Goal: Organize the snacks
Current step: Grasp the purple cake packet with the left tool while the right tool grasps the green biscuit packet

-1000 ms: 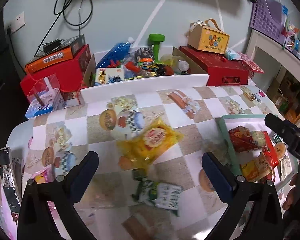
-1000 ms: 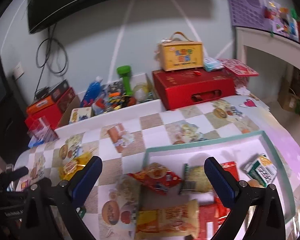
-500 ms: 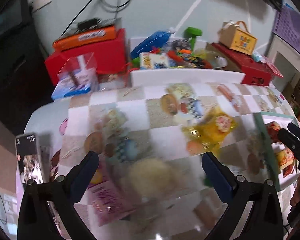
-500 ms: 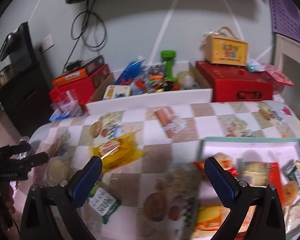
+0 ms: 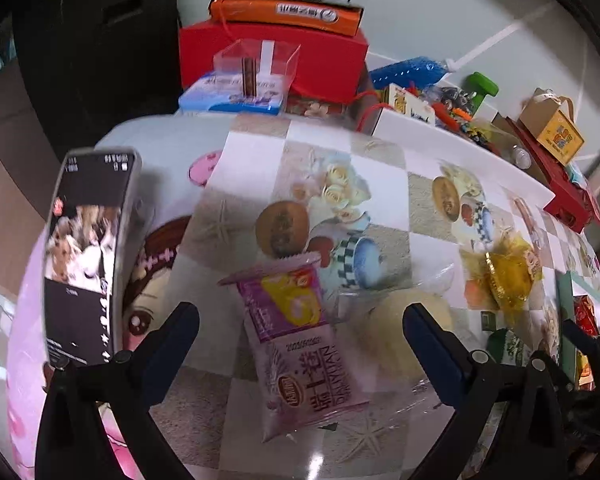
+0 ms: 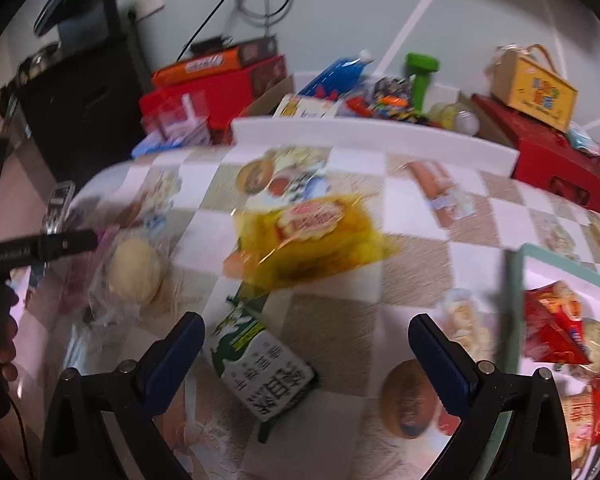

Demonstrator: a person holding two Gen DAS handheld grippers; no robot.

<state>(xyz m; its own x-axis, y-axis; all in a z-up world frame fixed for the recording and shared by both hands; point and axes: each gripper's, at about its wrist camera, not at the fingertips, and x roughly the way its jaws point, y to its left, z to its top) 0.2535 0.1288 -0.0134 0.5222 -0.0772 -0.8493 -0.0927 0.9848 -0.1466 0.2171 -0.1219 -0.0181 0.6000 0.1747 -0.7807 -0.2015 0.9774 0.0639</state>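
Observation:
My left gripper (image 5: 300,332) is open above a purple snack packet (image 5: 300,344) that lies between its fingers on the checked tablecloth. A clear-wrapped pale bun (image 5: 404,332) lies just right of it, also in the right wrist view (image 6: 134,270). My right gripper (image 6: 306,346) is open above a green-and-white packet (image 6: 264,372). A yellow snack bag (image 6: 312,236) lies beyond it, also in the left wrist view (image 5: 508,272). The green-rimmed tray (image 6: 540,254) at right holds a red packet (image 6: 556,328) and other snacks.
A phone (image 5: 86,256) lies at the table's left edge. Behind the table stand red boxes (image 5: 276,56), a clear plastic box (image 5: 256,76), a white bin of clutter (image 6: 372,140) and a yellow carton (image 6: 536,92).
Both grippers have swung left and moved lower. The left one left the yellow bag and now straddles the purple packet; the right one left the tray and now hovers over the green-and-white packet.

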